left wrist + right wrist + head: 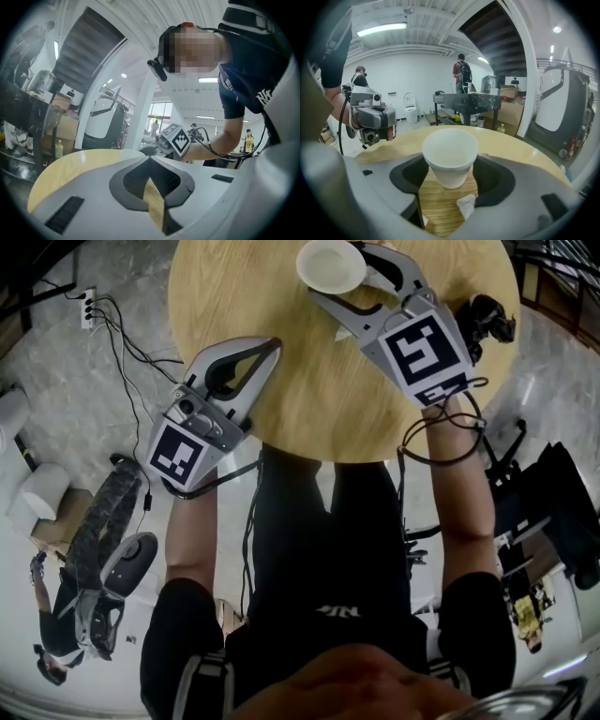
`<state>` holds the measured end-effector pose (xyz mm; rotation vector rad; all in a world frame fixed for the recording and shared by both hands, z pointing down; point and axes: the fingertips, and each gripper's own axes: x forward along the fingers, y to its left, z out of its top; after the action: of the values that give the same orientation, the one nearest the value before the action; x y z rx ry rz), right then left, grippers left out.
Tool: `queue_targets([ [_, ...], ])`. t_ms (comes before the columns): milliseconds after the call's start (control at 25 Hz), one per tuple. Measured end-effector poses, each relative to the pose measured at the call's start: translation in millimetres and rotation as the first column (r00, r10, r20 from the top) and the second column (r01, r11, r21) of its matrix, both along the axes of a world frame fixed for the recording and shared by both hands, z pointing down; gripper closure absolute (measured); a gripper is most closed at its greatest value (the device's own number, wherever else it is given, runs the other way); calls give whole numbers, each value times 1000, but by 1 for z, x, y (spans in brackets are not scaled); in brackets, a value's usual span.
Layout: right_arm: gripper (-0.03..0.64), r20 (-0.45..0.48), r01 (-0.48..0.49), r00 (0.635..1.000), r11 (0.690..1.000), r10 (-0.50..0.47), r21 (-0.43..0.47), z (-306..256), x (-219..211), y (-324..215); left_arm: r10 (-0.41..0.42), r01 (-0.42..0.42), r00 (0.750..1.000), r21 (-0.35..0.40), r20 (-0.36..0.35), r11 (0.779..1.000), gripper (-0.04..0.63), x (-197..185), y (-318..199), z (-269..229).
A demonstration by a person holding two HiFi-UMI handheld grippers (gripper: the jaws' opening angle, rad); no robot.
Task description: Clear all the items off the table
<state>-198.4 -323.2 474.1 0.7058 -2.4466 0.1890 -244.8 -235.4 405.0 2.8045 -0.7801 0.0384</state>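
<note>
The step in hand is picking up the white cup. It is at the top middle of the head view, at the far part of the round wooden desk. The right tongs are partly closed, with a dark pad against each side of the cup, so they have hold of it. The left tongs are at the left side of the desk, closed up with nothing in them (only a thin strip of wood shows through).

Next, I think the cup must go straight up and then away from the desk. It looks light and soft, so a hard squeeze could crush it, and tipping it could let it slip. A dark lump sits by the right rim of the desk. I cannot tell what it is, but it may need to go too.

The cup is plain, with no words. The cubes on the tongs show black and white squares, not letters. White letters on the person's black shirt are too small to read.
</note>
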Motion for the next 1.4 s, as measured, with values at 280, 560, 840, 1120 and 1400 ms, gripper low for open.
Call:
queue_targets([
  [280, 318, 31, 2, 1000, 1000, -2, -3, -49, 8, 12, -9, 9, 999, -30, 31, 1000, 581, -6, 1, -8],
  [560, 318, 89, 57, 994, 998, -60, 34, -137, 42, 32, -101, 106, 993, -92, 52, 990, 582, 8, 14, -63],
  [840, 319, 170, 122, 976, 989, -134, 83, -236, 19, 44, -191, 195, 980, -83, 51, 977, 581, -15, 37, -143],
  [1120, 319, 207, 155, 960, 973, -189, 171, -315, -60, 42, -183, 183, 982, 5, 40, 983, 581, -86, 34, -202],
  [1400, 319, 210, 106, 967, 979, -142, 173, -337, -151, 50, -154, 154, 988, 27, 13, 988, 581, -181, 33, -235],
])
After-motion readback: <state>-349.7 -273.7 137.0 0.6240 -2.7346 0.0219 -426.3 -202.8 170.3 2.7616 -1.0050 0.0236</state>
